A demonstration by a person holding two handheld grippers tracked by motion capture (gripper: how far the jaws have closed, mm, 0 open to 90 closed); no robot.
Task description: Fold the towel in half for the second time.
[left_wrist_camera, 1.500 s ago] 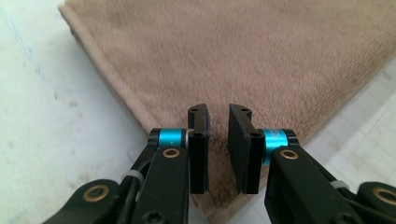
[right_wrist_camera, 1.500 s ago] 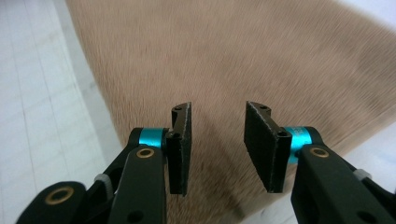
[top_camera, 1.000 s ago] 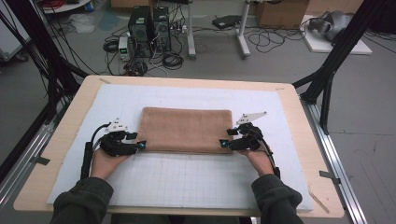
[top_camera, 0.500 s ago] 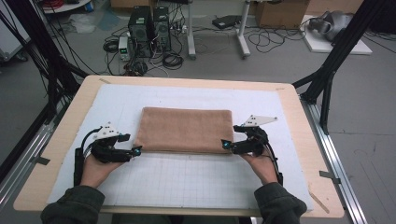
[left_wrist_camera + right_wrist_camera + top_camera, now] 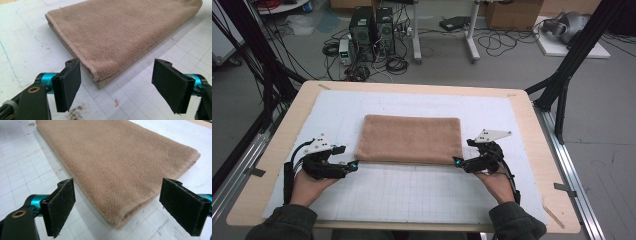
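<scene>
Brown terry towel [image 5: 409,139], folded, lies mid-frame on the counter [image 5: 532,150]: soft and light, we judge. Our left tool [image 5: 353,165] and right tool [image 5: 457,162], having just widened, hold nothing; we'd pinch its near corners.

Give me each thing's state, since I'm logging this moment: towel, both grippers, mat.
towel: folded flat, lying on the mat, free of both grippers.
left gripper: open, jaws just widened, nothing between them, off the towel's near-left corner.
right gripper: open, jaws just widened, empty, off the near-right corner.
mat: flat on the table.
</scene>
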